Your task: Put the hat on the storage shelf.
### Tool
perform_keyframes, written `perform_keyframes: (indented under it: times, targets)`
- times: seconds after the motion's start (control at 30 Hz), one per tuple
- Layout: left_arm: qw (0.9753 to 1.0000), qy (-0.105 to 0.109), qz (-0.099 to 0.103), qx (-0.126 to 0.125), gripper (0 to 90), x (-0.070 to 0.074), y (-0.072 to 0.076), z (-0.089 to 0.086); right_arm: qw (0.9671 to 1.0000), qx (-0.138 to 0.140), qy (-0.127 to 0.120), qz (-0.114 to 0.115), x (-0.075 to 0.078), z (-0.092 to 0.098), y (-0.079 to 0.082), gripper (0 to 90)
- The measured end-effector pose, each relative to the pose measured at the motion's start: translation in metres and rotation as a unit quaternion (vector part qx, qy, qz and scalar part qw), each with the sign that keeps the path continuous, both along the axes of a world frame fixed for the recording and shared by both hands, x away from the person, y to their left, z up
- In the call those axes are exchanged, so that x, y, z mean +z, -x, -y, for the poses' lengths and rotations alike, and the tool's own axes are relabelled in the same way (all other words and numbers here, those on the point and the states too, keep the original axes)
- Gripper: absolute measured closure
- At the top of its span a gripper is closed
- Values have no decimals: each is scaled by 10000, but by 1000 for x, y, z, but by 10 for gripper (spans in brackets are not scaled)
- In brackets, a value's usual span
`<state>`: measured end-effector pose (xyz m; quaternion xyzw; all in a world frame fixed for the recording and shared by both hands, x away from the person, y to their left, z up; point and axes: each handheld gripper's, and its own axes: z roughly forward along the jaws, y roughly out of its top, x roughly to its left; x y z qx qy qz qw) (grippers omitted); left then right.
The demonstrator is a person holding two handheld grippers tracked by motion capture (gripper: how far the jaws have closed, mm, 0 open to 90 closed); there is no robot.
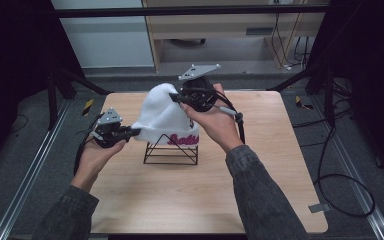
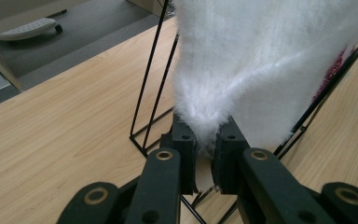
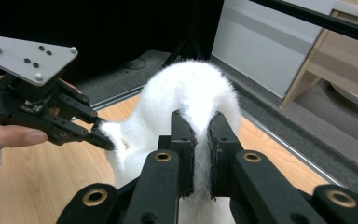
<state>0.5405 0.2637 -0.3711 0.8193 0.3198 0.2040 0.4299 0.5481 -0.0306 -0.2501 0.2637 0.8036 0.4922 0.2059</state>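
In the high view, a white hat with pink lettering on its cuff sits over a black wire stand near the middle of the table. The left gripper meets the hat at its lower left edge; the right gripper meets it at the crown, from the far right side. Both hands grasp their tools with forearms entering from the bottom. In the left gripper view, the jaws are pressed together on a pinched fold of the hat, with fuzzy pile bulging above the pads; the stand rises just behind, and the pink lettering shows at the right. In the right gripper view, the jaws are closed on the rounded top of the hat, fabric drawn between the pads, while the left gripper shows farther off, nipping the hat's edge. Handling judgement: the hat appears light, soft and fully compliant, with a plush surface that compresses and may creep out of a shallow pinch. It holds no shape of its own, so it will sag and stretch between two grip points. A deep bite on a gathered fold or on the doubled cuff should hold best; the wire stand is light and may lift or tip if the fabric snags.
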Motion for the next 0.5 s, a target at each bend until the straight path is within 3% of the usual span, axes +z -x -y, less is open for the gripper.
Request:
perform_keyframes:
  times: [0.5]
  targets:
    - [10000, 32, 34, -81, 812, -9, 11, -1, 9999, 114, 88, -51, -12, 2, 10, 836]
